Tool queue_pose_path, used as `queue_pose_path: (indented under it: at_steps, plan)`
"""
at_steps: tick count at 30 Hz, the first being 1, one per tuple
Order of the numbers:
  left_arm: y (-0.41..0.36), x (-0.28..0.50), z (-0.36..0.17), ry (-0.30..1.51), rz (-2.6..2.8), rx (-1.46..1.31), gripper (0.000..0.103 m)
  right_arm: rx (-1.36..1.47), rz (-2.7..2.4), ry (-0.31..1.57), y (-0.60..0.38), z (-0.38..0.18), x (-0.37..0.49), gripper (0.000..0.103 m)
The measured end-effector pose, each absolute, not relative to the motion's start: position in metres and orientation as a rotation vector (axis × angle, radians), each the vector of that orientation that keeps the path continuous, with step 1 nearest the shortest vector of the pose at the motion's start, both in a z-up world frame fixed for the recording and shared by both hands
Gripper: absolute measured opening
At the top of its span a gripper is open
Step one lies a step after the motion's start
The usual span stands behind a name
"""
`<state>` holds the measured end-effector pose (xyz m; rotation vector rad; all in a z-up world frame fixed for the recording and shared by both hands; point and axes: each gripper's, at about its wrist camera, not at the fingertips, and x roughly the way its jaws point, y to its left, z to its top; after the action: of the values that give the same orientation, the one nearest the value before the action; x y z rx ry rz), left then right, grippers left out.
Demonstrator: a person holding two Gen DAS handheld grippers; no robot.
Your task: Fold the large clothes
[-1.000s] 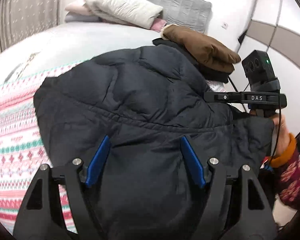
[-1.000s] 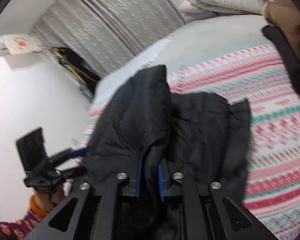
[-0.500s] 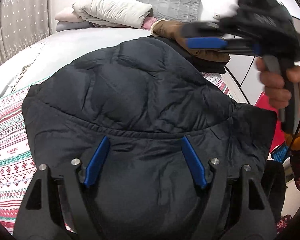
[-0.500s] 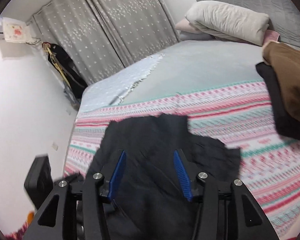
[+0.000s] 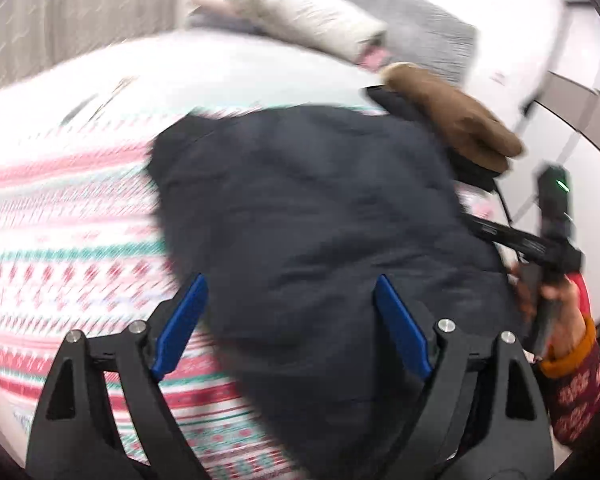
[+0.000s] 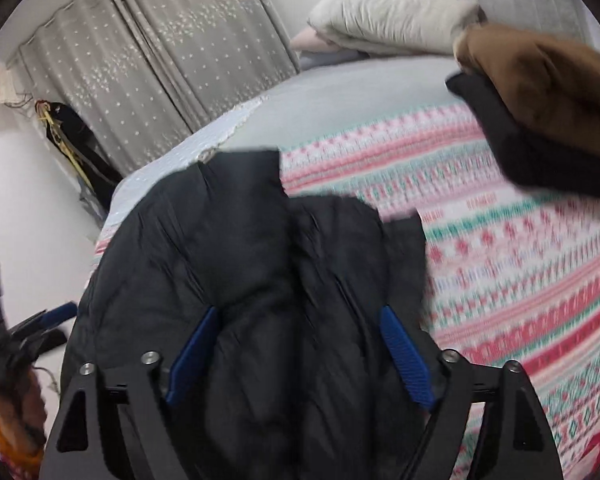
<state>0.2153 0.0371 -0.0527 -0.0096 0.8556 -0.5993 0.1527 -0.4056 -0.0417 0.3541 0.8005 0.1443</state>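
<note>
A black puffer jacket lies bunched on the striped patterned blanket of the bed. My left gripper hovers over its near part; its jaws are opening, and the blue pads press on nothing. In the right wrist view the jacket shows a folded-over upper layer. My right gripper hangs above it, jaws opening, with fabric below and between the pads but not pinched. The right gripper's body and the hand holding it show at the right edge of the left wrist view, which is blurred.
A folded brown coat sits on a folded black garment at the jacket's far right. Pillows and a grey headboard stand at the back, curtains on the left. The bed edge runs near my hands.
The right gripper let go of the jacket fold it was pinching and spread wide. The jacket settled onto the blanket. The left gripper shifted sideways and its jaws widened.
</note>
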Motion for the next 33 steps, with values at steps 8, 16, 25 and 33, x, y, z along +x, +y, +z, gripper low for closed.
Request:
queue_pose_path:
  at_steps: [8,16,25,33]
  plan:
    - [0.077,0.242,-0.108,1.068,-0.738,-0.447,0.092,0.494,0.218,0.914,-0.429,-0.059,0.149,0.094]
    - [0.071,0.247,-0.145,1.152,-0.858,-0.665,0.099,0.770,0.333,1.028,-0.445,-0.101,0.159,0.099]
    - [0.058,0.239,-0.145,1.126,-0.887,-0.656,0.099,0.807,0.416,1.030,-0.438,-0.106,0.161,0.099]
    - [0.037,0.224,-0.112,1.049,-0.858,-0.571,0.069,0.828,0.483,1.009,-0.425,-0.096,0.160,0.068]
